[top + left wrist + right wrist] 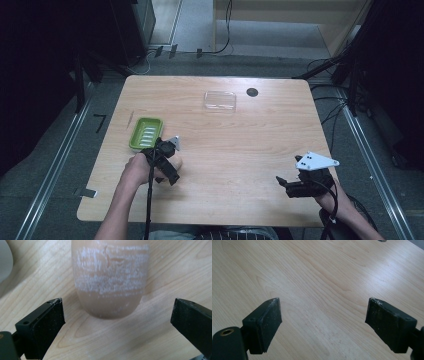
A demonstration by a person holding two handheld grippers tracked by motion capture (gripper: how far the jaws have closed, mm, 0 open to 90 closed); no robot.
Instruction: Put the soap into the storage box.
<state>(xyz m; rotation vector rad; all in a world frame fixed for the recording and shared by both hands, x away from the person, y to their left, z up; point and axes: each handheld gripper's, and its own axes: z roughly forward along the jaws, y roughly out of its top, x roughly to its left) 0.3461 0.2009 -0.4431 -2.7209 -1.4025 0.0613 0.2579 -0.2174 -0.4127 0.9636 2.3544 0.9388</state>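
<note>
A tan, rounded bar with white scuff marks, perhaps soap, lies flat on the wooden table. My left gripper is open just short of the bar's near end, one jaw on each side and neither touching it. From above, the left gripper sits at the table's front left, right beside a green ribbed dish. My right gripper rests at the front right, open over bare wood.
A clear plastic lid or tray lies at the back middle of the table, with a small black round spot to its right. Cables run across the floor behind the table and along its right side.
</note>
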